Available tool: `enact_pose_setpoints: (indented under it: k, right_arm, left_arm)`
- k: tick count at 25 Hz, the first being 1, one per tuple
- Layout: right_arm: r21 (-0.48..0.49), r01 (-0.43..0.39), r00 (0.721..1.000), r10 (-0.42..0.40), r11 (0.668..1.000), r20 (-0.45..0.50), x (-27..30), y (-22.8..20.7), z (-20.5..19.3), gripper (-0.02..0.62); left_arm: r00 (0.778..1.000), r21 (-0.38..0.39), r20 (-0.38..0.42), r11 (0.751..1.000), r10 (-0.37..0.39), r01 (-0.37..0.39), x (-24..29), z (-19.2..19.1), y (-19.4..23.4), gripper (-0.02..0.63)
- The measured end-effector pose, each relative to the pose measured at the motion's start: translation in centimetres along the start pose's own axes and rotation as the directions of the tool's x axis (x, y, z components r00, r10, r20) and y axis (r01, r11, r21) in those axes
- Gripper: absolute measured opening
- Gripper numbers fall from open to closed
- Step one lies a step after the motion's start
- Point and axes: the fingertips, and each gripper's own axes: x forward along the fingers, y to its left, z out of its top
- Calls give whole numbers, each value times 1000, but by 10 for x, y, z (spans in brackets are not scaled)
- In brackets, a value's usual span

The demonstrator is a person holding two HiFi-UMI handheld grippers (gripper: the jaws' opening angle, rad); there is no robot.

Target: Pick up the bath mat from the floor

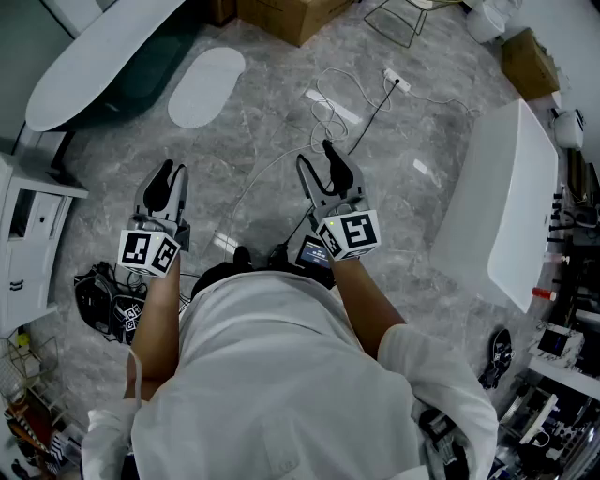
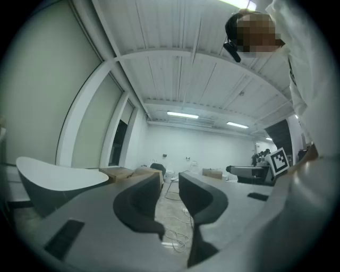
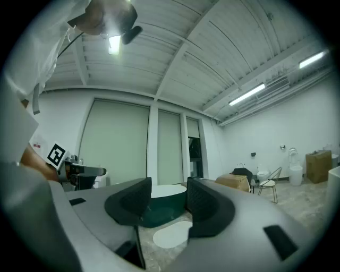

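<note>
One bath mat [image 1: 206, 86], upper left. One bathtub [image 1: 103, 56] beside it. Two claws: left claw [image 1: 172, 173], right claw [image 1: 316, 155]. Two cardboard boxes: top-centre box [image 1: 292, 17], upper-right box [image 1: 528, 62]. One power strip [image 1: 397, 80]. One wire chair [image 1: 403, 21].

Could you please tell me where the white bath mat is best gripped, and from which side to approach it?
Probably its near rounded end. The bath mat lies flat on the floor, so only a thin edge can be pinched. The bathtub crowds its left side, so come in low from the open floor on the person's side.
</note>
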Motion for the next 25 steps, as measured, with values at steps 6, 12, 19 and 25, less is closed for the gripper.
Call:
enact_pose_setpoints:
  k: [6, 12, 19, 25]
  right_arm:
    - [19, 4, 1000, -4, 1000, -13, -18, 10, 2, 225]
    - [26, -9, 1000, 9, 1000, -3, -26, 13, 6, 225]
    - [69, -7, 1000, 6, 998, 17, -39, 7, 7, 225]
    - [65, 3, 1000, -5, 998, 25, -51, -4, 7, 225]
  left_arm:
    - [1000, 21, 0, 1000, -14, 14, -16, 11, 1, 115]
    - [998, 43, 15, 997, -60, 59, -15, 27, -22, 115]
    - [998, 41, 16, 997, -66, 65, -19, 27, -37, 115]
    - [997, 20, 4, 997, -80, 80, -21, 21, -46, 115]
